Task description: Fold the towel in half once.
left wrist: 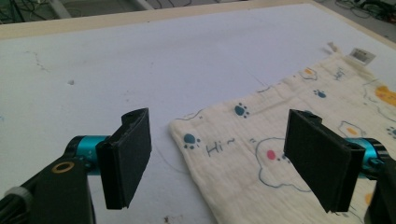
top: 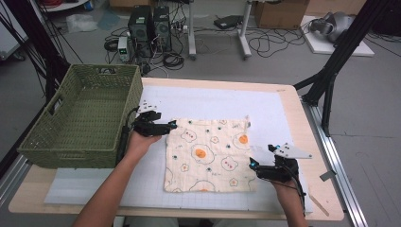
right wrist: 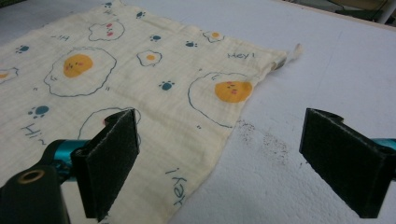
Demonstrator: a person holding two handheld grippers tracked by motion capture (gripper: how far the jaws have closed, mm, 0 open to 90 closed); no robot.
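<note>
A cream cloth printed with fried eggs and paw prints lies flat on the white mat. My left gripper stands open at the cloth's far left corner, one jaw over bare mat and the other over the cloth. My right gripper is open at the cloth's right edge, near its front corner. In the right gripper view one jaw is above the cloth and the other above the mat, with the edge between them. Nothing is held.
A green woven basket stands at the table's left, close behind my left hand. The wooden table edge runs along the right. Dark specks mark the mat by the cloth. Computers and cables lie on the floor beyond.
</note>
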